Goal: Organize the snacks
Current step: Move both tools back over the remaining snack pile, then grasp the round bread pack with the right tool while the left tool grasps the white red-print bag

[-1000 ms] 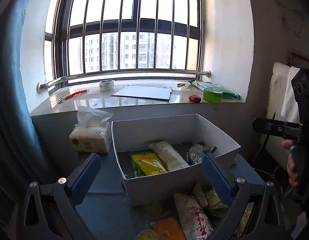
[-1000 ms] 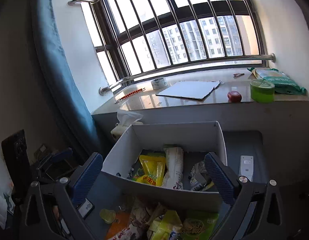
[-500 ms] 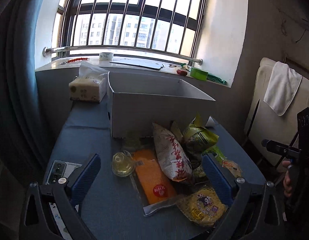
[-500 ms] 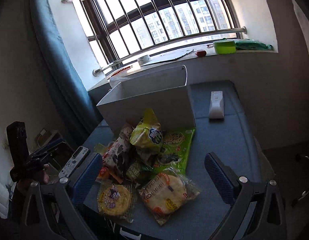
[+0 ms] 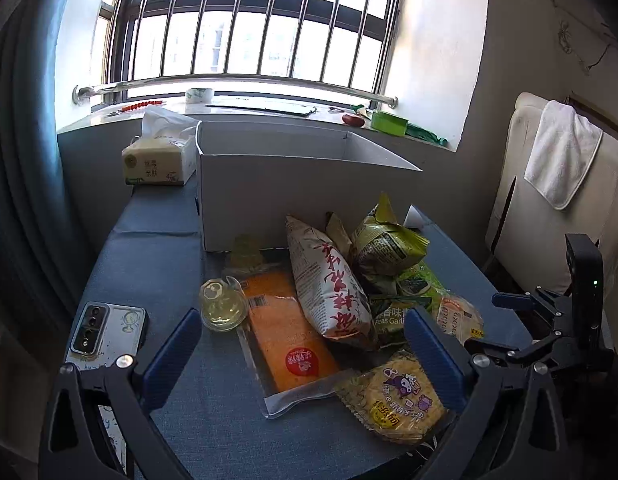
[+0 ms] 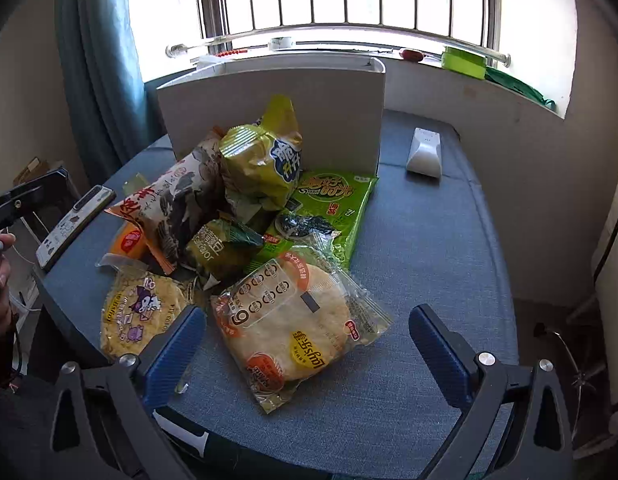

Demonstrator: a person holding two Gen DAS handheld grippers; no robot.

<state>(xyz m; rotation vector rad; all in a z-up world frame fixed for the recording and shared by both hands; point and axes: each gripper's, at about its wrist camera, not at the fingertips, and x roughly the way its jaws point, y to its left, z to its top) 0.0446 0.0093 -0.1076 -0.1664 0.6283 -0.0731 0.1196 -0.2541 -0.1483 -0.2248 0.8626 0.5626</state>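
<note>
- The snacks (image 5: 333, 292) lie in a heap on the blue desk (image 5: 149, 256), just in front of the white box (image 5: 301, 184).
- In the heap: an orange pack (image 5: 287, 332) lies flat, a white bag with red characters (image 5: 329, 284) leans over it, and a green bag (image 6: 261, 164) sits on top, against the box wall.
- A jelly cup (image 5: 222, 304) stands touching the orange pack's left edge.
- At the near edge lie a yellow round cake (image 6: 143, 314) and a rice cracker pack (image 6: 293, 320), side by side.
- A flat green pack (image 6: 333, 204) lies under the heap, touching the box.
- The left gripper (image 5: 301, 354) hovers over the near snacks, jaws spread, holding nothing.
- The right gripper (image 6: 305, 346) hovers over the cracker pack, jaws spread and empty.
- A phone (image 5: 107, 326) lies left of the heap; a tissue pack (image 5: 159, 160) sits beside the box.
- A white remote (image 6: 424, 152) lies right of the box.
</note>
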